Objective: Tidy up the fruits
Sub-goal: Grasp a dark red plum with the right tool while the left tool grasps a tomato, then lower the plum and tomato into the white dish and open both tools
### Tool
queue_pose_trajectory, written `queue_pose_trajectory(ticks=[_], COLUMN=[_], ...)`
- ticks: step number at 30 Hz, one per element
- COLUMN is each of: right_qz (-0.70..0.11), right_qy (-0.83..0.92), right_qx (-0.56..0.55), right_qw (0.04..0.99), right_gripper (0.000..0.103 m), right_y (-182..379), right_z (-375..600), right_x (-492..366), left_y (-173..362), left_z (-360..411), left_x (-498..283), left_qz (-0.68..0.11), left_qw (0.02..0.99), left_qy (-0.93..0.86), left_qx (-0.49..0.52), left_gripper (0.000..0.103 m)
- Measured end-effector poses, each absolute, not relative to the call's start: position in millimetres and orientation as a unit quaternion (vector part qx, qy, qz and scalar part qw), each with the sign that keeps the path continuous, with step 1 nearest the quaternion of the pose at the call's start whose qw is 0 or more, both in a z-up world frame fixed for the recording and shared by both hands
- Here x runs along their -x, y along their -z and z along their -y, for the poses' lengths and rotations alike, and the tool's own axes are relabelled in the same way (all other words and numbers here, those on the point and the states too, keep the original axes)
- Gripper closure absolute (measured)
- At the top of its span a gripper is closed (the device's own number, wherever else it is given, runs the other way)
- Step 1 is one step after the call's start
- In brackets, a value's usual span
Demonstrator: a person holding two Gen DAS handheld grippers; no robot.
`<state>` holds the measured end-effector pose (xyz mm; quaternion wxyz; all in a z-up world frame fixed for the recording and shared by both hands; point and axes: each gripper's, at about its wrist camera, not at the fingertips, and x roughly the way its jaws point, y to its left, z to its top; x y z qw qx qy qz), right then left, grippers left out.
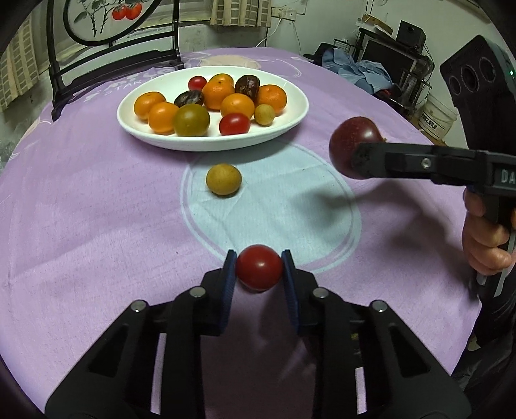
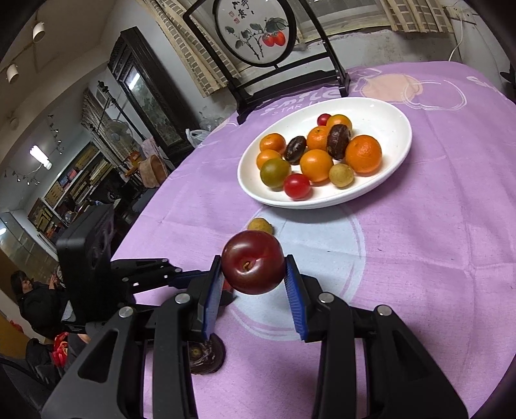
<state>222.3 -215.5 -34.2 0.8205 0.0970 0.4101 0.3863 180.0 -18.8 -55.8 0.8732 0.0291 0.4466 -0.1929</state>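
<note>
1. the left tongs [image 1: 259,269] are closed on a red cherry tomato [image 1: 259,267], both blue pads touching its sides, low over the purple-clothed worktop [image 1: 96,225] at 6 o'clock in the left wrist view.
2. the right tongs [image 2: 253,277] are clamped on a dark red plum [image 2: 253,261], stem end facing the camera, held clear above the cloth; in the left wrist view this plum [image 1: 353,145] sits at 3 o'clock.
3. a white oval plate [image 1: 290,125] lies at 12 o'clock in the left wrist view, holding mandarins [image 1: 237,105], two dark dates [image 1: 247,84], two cherry tomatoes [image 1: 234,124], a greenish tomato [image 1: 191,120] and a small tan longan [image 1: 264,114].
4. a loose longan [image 1: 223,179] rests on the cloth between the plate and the left tongs, apart from both.
5. a dark, wrinkled fruit [image 2: 206,356] lies on the cloth under the right tongs' left finger; its kind is unclear.
6. a framed persimmon painting [image 2: 254,29] stands beyond the plate.
</note>
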Motion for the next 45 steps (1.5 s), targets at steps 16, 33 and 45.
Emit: queue_pose_trajectory(ticks=[16,33,45], right_qz=[-0.359,-0.326,-0.279], right_qy=[-0.387,-0.245,-0.253], right_qx=[-0.12,-0.076,-0.067], right_qw=[0.841,0.91,0.924], right_gripper=[0.065,0.064,0.048], right_y=[19,27,-5], right_z=[213,196,203], right_x=[-243,-360,-319], left_y=[16,1,-21], left_z=[23,-7,-37], left_x=[-194,-368,-325], left_qz=[-0.384,-0.378,-0.333], left_qw=[0.903,0.921,0.936], left_qy=[0.189,0.063,0.019], left_qx=[-0.024,0.068,0.115], left_gripper=[0.075,0.075,0.004])
